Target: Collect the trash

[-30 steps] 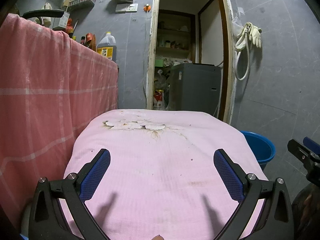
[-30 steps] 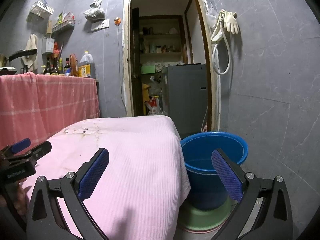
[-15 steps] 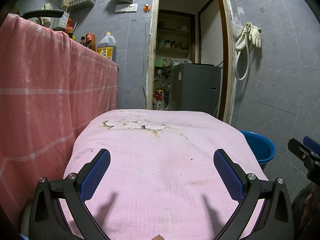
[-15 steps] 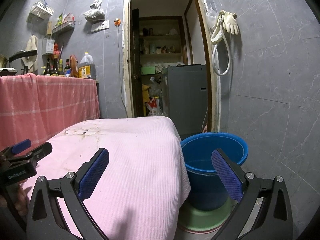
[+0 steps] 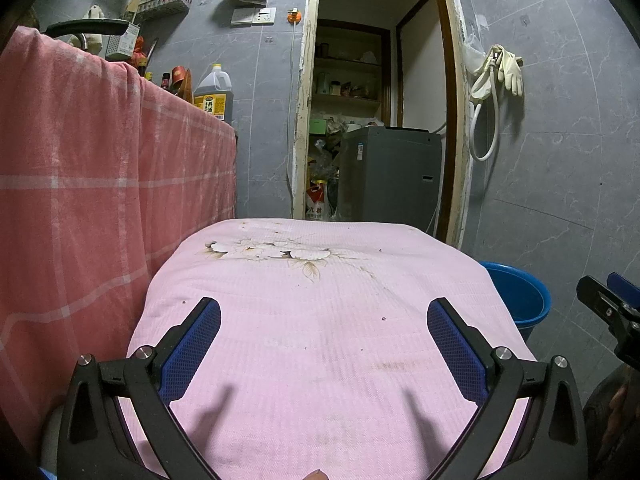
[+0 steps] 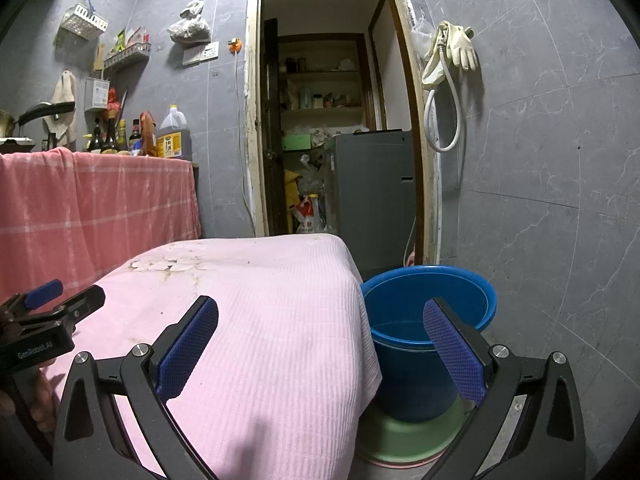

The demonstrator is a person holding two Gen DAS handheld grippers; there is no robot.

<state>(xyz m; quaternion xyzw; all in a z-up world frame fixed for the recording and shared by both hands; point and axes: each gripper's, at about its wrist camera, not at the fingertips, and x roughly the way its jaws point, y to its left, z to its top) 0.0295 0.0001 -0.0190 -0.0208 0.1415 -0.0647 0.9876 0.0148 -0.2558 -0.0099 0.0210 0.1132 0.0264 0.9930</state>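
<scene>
Both grippers' jaws spread wide, empty; blue bucket [image 6: 430, 308] between right gripper [image 6: 320, 334] jaws.

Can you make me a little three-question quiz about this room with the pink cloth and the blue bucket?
1. True or false: the round blue plastic bucket stands on a green dish.
2. Which holds something: A) left gripper, B) right gripper, C) neither?
3. Fill in: pale rubber gloves hang to the ____ of the doorway.

Key:
1. True.
2. C; both are open above the ribbed pink cloth.
3. Right.
</scene>
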